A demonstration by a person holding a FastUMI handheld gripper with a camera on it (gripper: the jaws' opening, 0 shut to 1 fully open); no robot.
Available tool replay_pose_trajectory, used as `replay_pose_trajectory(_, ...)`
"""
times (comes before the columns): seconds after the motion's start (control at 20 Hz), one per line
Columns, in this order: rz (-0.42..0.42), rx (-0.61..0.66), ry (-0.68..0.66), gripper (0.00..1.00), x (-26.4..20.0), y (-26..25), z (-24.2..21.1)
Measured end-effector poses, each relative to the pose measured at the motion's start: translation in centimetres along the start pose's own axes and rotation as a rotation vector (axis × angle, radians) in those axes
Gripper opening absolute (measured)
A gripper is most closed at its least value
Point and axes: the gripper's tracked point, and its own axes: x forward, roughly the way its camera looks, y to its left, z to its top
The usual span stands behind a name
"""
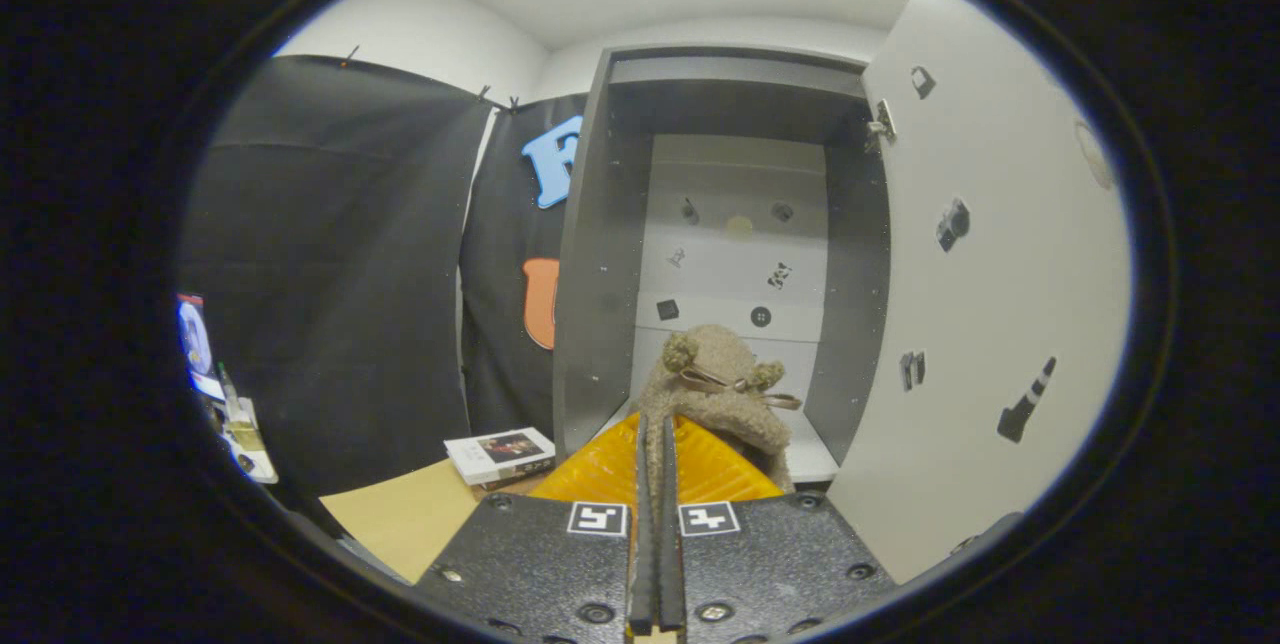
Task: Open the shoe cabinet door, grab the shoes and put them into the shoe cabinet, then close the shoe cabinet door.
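Gripper (655, 449) fingers pinched on fuzzy tan slipper with bow (722, 394), at open grey shoe cabinet (590, 254) mouth. White door (985, 304) swung right; book (500, 454) left on floor.

Open door (1000, 304) leaves cabinet (590, 324) mouth free; book (500, 454) lies left

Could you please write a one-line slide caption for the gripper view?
Gripper fingers shut on a fuzzy slipper, held before the open shoe cabinet.

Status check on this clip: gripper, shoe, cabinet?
Gripper shut on fuzzy shoe. Shoe held at cabinet opening, door swung open. Book lies beside cabinet, off the path.
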Motion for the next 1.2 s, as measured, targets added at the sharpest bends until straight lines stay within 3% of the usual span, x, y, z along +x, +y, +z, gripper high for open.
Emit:
replay_pose_trajectory(0.25, -0.058, -0.031, 0.068, 0.06, 5.2, -0.5, 2.7)
replay_pose_trajectory(0.5, -0.183, -0.065, 0.134, 0.06, 12.7, -4.3, 1.8)
replay_pose_trajectory(0.65, -0.26, -0.115, 0.172, 0.06, 17.8, -7.0, 0.1)
replay_pose_trajectory(0.95, -0.252, -0.133, 0.25, 0.06, 25.6, -10.4, -6.4)
replay_pose_trajectory(1.2, -0.306, -0.131, 0.306, 0.06, 28.8, -13.3, -10.0)
